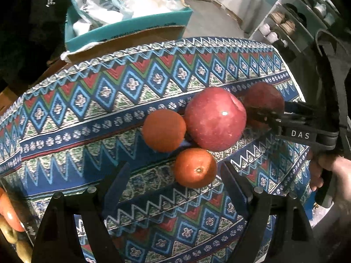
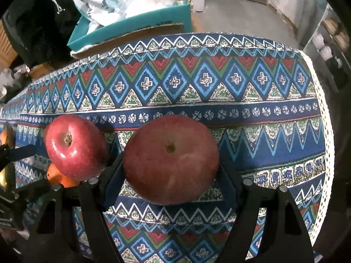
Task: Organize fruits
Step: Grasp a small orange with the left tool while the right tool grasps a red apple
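Fruit lies clustered on a counter [image 1: 92, 100] covered with a blue, red and green patterned cloth. In the left wrist view, a glossy red apple [image 1: 216, 118] sits just right of centre, touching an orange [image 1: 164, 130] on its left, with a second orange [image 1: 195, 167] just below them, its stem scar facing up. A darker, duller apple [image 1: 263, 98] sits to the upper right, with the right tool [image 1: 261, 115] reaching in from the right edge around it, held by a hand [image 1: 337, 175].

The left tool [image 1: 175, 175] hangs over the lower orange with its jaws apart, the fruit near the gap but untouched by either finger.

In the right wrist view, the dull apple [image 2: 171, 159] fills the middle of the frame, stem hollow upward, between the fingers [image 2: 114, 175] of the right tool [image 2: 173, 177]. The fingers sit against its flanks; whether they press firmly I cannot tell. The glossy apple [image 2: 75, 146] lies at centre left.

Beyond the counter, upper left, stands a teal cardboard box [image 2: 136, 27] holding plastic bags.
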A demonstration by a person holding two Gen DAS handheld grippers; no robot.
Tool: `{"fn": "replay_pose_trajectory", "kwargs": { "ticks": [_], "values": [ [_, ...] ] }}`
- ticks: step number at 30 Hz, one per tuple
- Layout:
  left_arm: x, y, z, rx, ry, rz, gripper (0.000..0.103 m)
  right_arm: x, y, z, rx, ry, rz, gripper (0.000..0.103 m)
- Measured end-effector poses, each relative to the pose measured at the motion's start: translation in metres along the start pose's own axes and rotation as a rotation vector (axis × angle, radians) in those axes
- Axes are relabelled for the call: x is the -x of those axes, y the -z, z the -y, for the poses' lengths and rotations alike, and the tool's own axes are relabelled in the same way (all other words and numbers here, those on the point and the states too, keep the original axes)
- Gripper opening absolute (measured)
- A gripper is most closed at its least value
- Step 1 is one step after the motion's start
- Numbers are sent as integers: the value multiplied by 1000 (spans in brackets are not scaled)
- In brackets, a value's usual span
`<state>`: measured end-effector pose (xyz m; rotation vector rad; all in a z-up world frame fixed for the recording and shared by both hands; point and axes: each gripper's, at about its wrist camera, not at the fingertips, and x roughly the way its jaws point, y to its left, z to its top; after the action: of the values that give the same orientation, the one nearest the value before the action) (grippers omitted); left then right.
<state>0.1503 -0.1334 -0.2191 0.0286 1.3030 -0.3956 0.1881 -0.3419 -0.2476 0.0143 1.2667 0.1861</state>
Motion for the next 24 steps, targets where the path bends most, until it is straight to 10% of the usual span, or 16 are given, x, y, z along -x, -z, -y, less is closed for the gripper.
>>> {"fn": "replay_pose_trajectory", "kwargs": {
  "ticks": [17,24],
  "values": [
    [-36,2,19,-30,-4,-44,83,31,19,1,-6,22,55,76],
    [-33,4,21,-49,2,-16,49,39,19,-3,3,12,70,76]
  ]
}}
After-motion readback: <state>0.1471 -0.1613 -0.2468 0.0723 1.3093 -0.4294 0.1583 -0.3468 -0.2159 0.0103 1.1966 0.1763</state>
